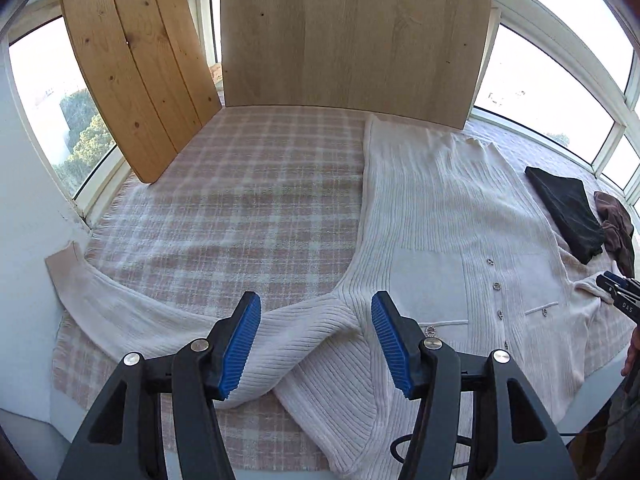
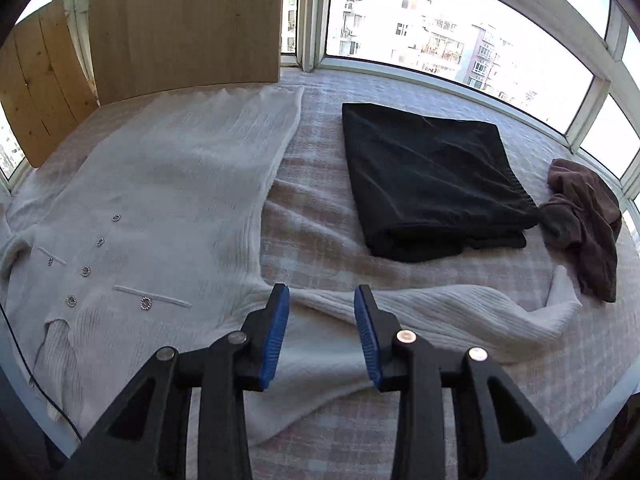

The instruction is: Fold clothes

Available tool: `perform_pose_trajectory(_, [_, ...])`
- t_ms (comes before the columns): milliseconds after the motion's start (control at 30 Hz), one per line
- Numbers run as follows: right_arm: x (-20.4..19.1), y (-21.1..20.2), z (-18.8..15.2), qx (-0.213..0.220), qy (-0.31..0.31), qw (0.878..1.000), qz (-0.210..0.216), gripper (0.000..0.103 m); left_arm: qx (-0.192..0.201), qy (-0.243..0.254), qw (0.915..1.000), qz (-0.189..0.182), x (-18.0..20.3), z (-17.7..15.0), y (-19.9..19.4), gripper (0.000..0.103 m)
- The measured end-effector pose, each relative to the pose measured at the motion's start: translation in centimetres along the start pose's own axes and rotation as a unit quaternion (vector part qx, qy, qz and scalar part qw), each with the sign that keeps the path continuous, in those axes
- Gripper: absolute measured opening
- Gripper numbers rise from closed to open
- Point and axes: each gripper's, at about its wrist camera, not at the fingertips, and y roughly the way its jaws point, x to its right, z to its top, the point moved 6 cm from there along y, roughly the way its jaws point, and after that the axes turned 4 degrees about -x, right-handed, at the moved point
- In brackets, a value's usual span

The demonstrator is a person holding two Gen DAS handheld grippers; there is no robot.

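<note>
I see the cardigan spread flat, front up, on the plaid blanket, both sleeves stretched outward, so it lies ready for a fold. My left gripper hangs over the left sleeve near the armpit, jaws wide apart, gripping nothing. My right gripper hangs above the right sleeve, also well open and empty. I judge each is set to pinch its sleeve. A black folded garment and a brown crumpled one lie to the right, set aside. I see no basket, box or other container here.
</note>
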Motion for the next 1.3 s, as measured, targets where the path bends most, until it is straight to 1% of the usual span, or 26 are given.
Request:
perform_pose_trajectory(100, [8.5, -0.2, -4.5, -0.014, 0.031, 0.998, -0.061, 0.042, 0.013, 0.013, 0.9998, 0.008, 2.5, -0.1, -1.2, 0.057])
perform_pose_trajectory(200, [15.7, 0.6, -7.9, -0.027, 0.067, 0.995, -0.074, 0.042, 0.023, 0.02, 0.9994, 0.012, 7.1, -0.8, -2.4, 0.059])
perform_pose_trajectory(267, [19.3, 0.9, -8.6, -0.018, 0.077, 0.994, -0.073, 0.042, 0.034, 0.019, 0.9992, 0.01, 11.0, -1.6, -2.9, 0.071])
perform_pose_trajectory(333, [22.2, 1.2, -8.8, -0.008, 0.081, 0.994, -0.067, 0.042, 0.041, 0.019, 0.999, -0.004, 15.9, -2.7, -2.7, 0.073])
perform_pose_trajectory(400, [23.5, 0.9, -8.5, 0.002, 0.07, 0.996, -0.051, 0.042, 0.037, 0.037, 0.9982, -0.031, 21.3, -3.9, -1.9, 0.073])
perform_pose_trajectory(467, [23.4, 0.8, -8.1, 0.009, 0.046, 0.999, -0.028, 0.042, 0.027, 0.066, 0.9958, -0.057, 26.5, -5.3, -0.9, 0.073])
perform_pose_trajectory(533, [23.2, 1.5, -7.6, 0.009, 0.031, 0.999, 0.004, 0.042, 0.02, 0.1, 0.9927, -0.064, 30.0, -6.8, 0.1, 0.073])
perform_pose_trajectory(600, [23.6, 2.1, -7.0, 0.019, 0.065, 0.996, 0.051, 0.042, 0.013, 0.135, 0.9882, -0.071, 33.6, -8.4, 1.0, 0.073])
perform_pose_trajectory(633, [23.8, 2.3, -6.8, 0.023, 0.092, 0.993, 0.077, 0.042, 0.01, 0.152, 0.9855, -0.075, 35.3, -9.1, 1.4, 0.073])
perform_pose_trajectory(700, [23.8, 3.3, -6.3, 0.012, 0.143, 0.979, 0.144, 0.042, 0.003, 0.182, 0.9801, -0.078, 38.3, -10.5, 2.4, 0.073])
perform_pose_trajectory(767, [22.7, 4.4, -5.9, -0.007, 0.135, 0.978, 0.157, 0.042, -0.002, 0.19, 0.9798, -0.061, 38.6, -11.3, 3.2, 0.073])
perform_pose_trajectory(800, [22.3, 5.0, -5.7, -0.02, 0.128, 0.981, 0.144, 0.042, -0.007, 0.185, 0.9811, -0.056, 38.3, -11.5, 3.4, 0.073])
perform_pose_trajectory(833, [22.0, 4.8, -5.4, -0.008, 0.13, 0.981, 0.145, 0.041, -0.011, 0.179, 0.9825, -0.052, 38.0, -11.8, 3.7, 0.073])
perform_pose_trajectory(867, [21.6, 4.9, -4.7, -0.007, 0.128, 0.98, 0.155, 0.031, -0.014, 0.171, 0.9839, -0.049, 37.4, -12.0, 3.9, 0.073])
perform_pose_trajectory(900, [21.2, 5.0, -4.1, -0.006, 0.126, 0.978, 0.165, 0.012, -0.017, 0.165, 0.9851, -0.046, 36.9, -12.2, 4.1, 0.073])
perform_pose_trajectory(1033, [20.6, 4.5, 1.3, 0.034, 0.098, 0.982, 0.16, 0.011, -0.023, 0.143, 0.9886, -0.039, 35.1, -12.8, 4.0, 0.073])
perform_pose_trajectory(1100, [20.2, 3.7, 4.9, 0.06, 0.083, 0.984, 0.148, 0.012, -0.022, 0.134, 0.9899, -0.04, 34.6, -12.8, 3.9, 0.073])
perform_pose_trajectory(1133, [20.1, 3.3, 6.6, 0.073, 0.079, 0.985, 0.138, 0.013, -0.021, 0.131, 0.9903, -0.04, 34.4, -12.7, 3.8, 0.073])
perform_pose_trajectory(1167, [20.0, 3.0, 8.1, 0.082, 0.078, 0.985, 0.133, 0.022, -0.02, 0.128, 0.9908, -0.04, 34.2, -12.7, 3.7, 0.073])
perform_pose_trajectory(1200, [19.9, 3.1, 9.2, 0.08, 0.077, 0.985, 0.13, 0.043, -0.019, 0.125, 0.9912, -0.04, 34.1, -12.7, 3.7, 0.073])
perform_pose_trajectory(1233, [20.1, 3.1, 9.9, 0.067, 0.076, 0.987, 0.124, 0.05, -0.018, 0.122, 0.9915, -0.041, 33.9, -12.7, 3.6, 0.073])
perform_pose_trajectory(1300, [21.3, 1.5, 9.8, 0.084, 0.077, 0.988, 0.107, 0.05, -0.016, 0.117, 0.9918, -0.047, 33.9, -12.5, 3.4, 0.073])
